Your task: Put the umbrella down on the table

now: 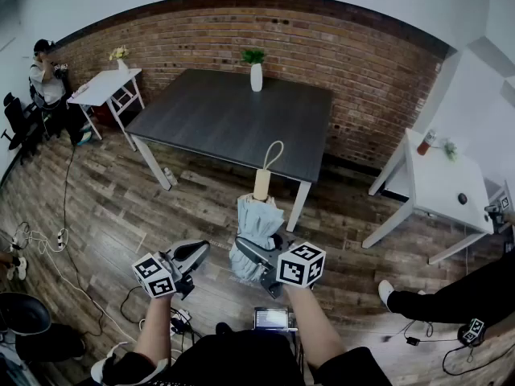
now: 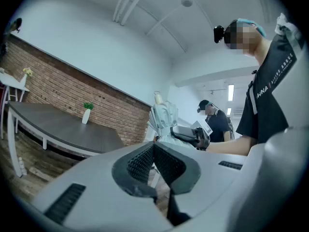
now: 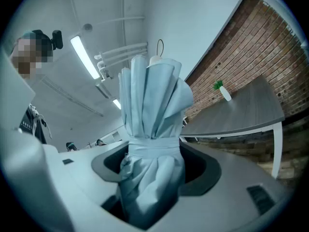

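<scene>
Lower centre of the head view: the right gripper [image 1: 254, 257] is clamped on the bundled cloth of the pale blue umbrella [image 1: 256, 225], its jaws spread wide by the bulk. The umbrella stands upright in the air, with its wooden handle and cord loop on top (the canopy is strapped shut). The left gripper [image 1: 187, 257], just left of it, has its jaws together with nothing between them. Beyond, at upper centre, the dark table [image 1: 217, 119] is clear of the umbrella. It carries a white vase [image 1: 256, 77] with a green plant near its far edge. A brick wall [image 1: 362, 79] stands behind.
</scene>
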Tool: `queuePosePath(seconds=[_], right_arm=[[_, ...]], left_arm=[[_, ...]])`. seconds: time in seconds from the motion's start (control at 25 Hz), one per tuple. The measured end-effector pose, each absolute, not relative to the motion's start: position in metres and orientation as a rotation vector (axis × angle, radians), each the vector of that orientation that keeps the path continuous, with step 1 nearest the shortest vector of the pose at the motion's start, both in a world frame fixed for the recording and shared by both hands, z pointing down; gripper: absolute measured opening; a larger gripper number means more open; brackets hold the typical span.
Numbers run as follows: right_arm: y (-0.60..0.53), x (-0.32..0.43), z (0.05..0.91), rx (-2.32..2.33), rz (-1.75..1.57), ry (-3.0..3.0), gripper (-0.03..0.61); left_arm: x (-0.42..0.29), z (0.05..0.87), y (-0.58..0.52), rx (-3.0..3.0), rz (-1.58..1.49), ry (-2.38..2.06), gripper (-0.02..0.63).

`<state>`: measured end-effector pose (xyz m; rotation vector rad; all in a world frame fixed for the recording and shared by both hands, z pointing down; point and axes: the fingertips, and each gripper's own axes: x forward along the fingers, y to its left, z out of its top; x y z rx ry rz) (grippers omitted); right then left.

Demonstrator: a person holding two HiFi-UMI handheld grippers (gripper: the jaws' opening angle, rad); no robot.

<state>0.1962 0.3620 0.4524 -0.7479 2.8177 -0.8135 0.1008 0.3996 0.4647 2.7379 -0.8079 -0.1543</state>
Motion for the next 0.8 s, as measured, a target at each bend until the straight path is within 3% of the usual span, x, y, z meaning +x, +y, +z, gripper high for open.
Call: queuePosePath(seconds=[0.8], right_arm=[[0.382,0.176,0.455,-0.802,-0.836,2.783,0.298]], left_arm=[[0.076,0.463,0.414,2.757,-0.159,-0.752,0.002]])
